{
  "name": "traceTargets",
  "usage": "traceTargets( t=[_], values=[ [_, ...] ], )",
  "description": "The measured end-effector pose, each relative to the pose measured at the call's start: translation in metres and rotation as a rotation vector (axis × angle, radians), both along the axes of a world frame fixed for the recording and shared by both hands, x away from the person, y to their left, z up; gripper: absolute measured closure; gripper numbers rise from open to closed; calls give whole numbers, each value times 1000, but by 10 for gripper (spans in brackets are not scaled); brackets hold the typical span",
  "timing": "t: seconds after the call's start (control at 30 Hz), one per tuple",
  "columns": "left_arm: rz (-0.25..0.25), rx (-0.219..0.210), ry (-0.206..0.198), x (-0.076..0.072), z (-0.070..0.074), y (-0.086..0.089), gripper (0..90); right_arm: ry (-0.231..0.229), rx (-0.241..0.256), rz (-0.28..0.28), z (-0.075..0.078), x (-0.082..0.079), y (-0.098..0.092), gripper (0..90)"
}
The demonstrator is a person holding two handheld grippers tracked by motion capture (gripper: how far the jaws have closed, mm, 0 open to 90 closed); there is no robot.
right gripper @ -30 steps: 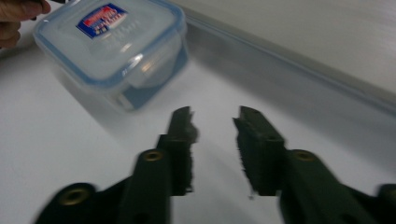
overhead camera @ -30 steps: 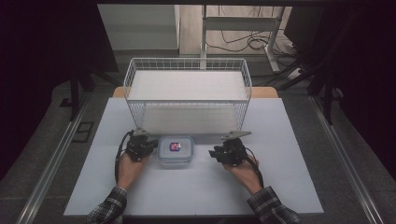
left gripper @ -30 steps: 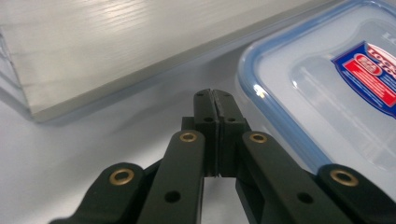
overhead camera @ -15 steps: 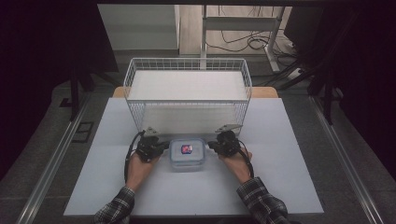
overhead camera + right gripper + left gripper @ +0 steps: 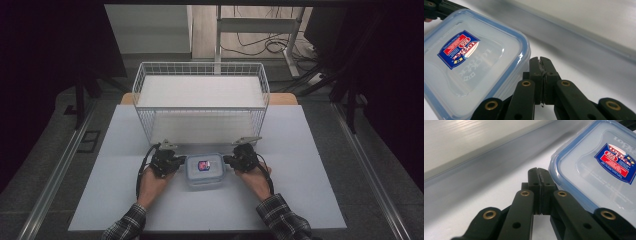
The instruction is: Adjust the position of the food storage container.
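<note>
A white table (image 5: 310,200) is filling most of the high view, its near edge cut off at the bottom. A white wire basket (image 5: 200,95) is standing at the far middle of the table, with a pale flat surface inside it; what that surface is cannot be made out. Near of the basket, at the middle of the table, a clear plastic box (image 5: 204,170) with a blue-rimmed lid and a red and blue label is lying flat.

The left gripper (image 5: 172,162) is sitting just left of the box, and the right gripper (image 5: 231,161) just right of it, one at each short side. From above, the dark gripper bodies are hiding the jaw tips, so whether they are touching the box is hard to tell.

In the left gripper view the left gripper (image 5: 539,173) is clenched, jaws pressed together with nothing between them, the tips lying just beside the box's corner (image 5: 599,170). In the right gripper view the right gripper (image 5: 540,62) is likewise clenched on nothing, its tips right beside the box (image 5: 474,62), whose far part is running out of the frame.
</note>
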State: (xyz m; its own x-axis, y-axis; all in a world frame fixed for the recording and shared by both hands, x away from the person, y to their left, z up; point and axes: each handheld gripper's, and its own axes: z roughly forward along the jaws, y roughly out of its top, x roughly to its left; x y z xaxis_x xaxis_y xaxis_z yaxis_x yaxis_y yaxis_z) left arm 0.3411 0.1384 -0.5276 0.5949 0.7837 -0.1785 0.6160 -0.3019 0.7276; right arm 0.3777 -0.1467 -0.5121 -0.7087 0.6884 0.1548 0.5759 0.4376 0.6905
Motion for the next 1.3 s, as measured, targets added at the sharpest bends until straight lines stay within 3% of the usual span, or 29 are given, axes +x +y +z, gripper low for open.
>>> traceTargets(
  t=[0.4,0.6,0.67,0.73,0.77,0.83,0.93,1.0,1.17,1.3],
  values=[
    [-29,-24,15,-26,-1,-4,900,34,-22,36,1,-29,-8,893],
    [-45,-41,19,-31,-2,-8,900,47,-32,41,0,-41,-14,894],
    [-36,-34,16,-34,0,-3,887,30,-41,29,0,-45,-16,889],
    [-27,-26,4,-40,4,4,858,-25,-67,2,5,-50,-22,883],
    [-26,-28,4,-44,6,9,831,-55,-66,-10,10,-53,-27,874],
    [-26,-43,-1,-53,9,15,786,-75,-35,-16,16,-58,-36,842],
    [-31,-62,-8,-68,11,22,694,-90,2,-12,23,-68,-48,766],
    [-33,-60,-19,-77,12,23,578,-105,5,-11,25,-74,-52,687],
    [-15,-36,-63,-96,8,27,256,-107,-16,-41,19,-90,-54,359],
    [-12,-22,-71,-107,4,32,109,-102,-1,-32,10,-96,-54,159]
  ],
)
